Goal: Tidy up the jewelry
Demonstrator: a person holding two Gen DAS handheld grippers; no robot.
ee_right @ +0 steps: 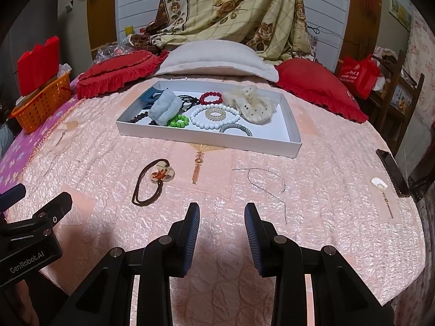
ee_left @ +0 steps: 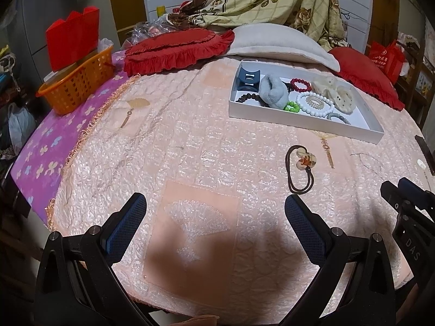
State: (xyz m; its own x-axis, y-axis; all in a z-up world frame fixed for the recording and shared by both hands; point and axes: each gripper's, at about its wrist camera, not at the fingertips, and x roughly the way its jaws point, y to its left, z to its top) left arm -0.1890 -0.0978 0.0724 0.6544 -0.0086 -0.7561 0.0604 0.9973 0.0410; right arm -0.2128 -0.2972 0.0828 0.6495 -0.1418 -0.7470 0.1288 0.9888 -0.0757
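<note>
Both grippers hover low over the pink bedspread point(ee_right: 326, 163). The left gripper point(ee_left: 214, 212) has its fingers spread wide, holding nothing; the right gripper point(ee_right: 222, 218) is partly open, also empty. A brown hair tie point(ee_right: 152, 182) lies loose on the bedspread, near the white tray point(ee_right: 206, 142) of bracelets.

Right gripper point(ee_right: 221, 217) low centre, jaws apart, nothing between them, over pink quilt point(ee_right: 312, 190). Left gripper point(ee_right: 35, 203) enters at left edge, state unclear. Brown hair tie point(ee_right: 152, 182) with flower charm lies on quilt, ahead-left of right gripper, apart from it. White tray point(ee_right: 293, 141) farther back holds white bead bracelet point(ee_right: 214, 116), green beads point(ee_right: 178, 121), red beads point(ee_right: 210, 98), cream scrunchie point(ee_right: 250, 103), blue scrunchie point(ee_right: 165, 108), blue claw clip point(ee_right: 151, 96). Loose thread point(ee_right: 272, 182) on quilt right of centre. Orange basket point(ee_right: 40, 103) far left.
</note>
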